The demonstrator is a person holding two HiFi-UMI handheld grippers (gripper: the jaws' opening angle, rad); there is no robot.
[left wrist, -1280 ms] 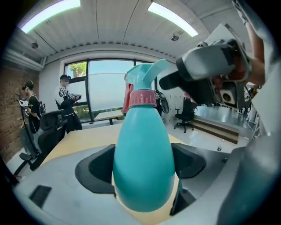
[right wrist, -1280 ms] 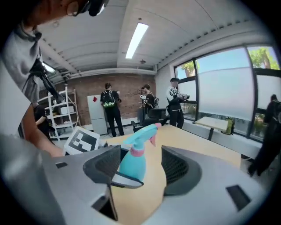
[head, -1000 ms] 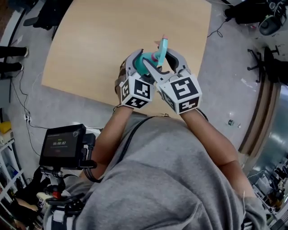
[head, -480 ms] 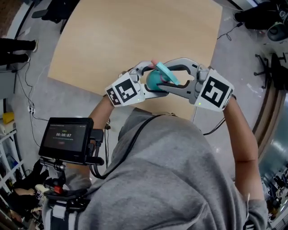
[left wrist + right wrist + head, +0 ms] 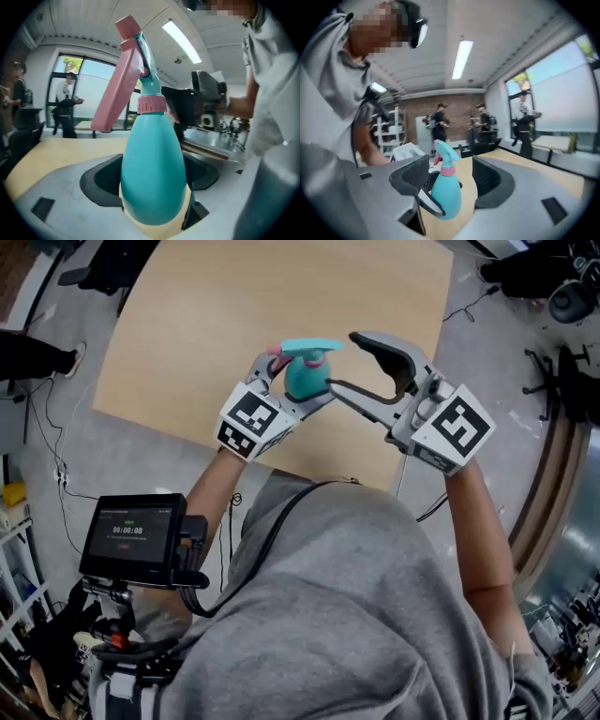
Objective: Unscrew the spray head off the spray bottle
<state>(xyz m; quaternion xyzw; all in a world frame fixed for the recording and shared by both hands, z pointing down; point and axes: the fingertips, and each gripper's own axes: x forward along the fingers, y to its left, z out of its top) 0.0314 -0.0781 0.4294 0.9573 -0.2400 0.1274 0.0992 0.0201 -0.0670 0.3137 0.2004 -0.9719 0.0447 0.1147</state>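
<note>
Head view: the left gripper (image 5: 292, 395) holds the spray bottle (image 5: 305, 379) above the table (image 5: 187, 334) edge, and the right gripper (image 5: 343, 362), its fingers opening, stands clear beside the spray head (image 5: 311, 346). Left gripper view: fingers clamp the spray bottle's round belly. Right gripper view: nothing is pressed between the fingers. Turning the spray head could spin that smooth belly in the clamp.

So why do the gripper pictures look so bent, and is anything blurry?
Left gripper view: wide lens curves everything; the teal plastic spray bottle looms large, sharp. Right gripper view: same bending, background people soft. Head view: evenly lit, crisp.
</note>
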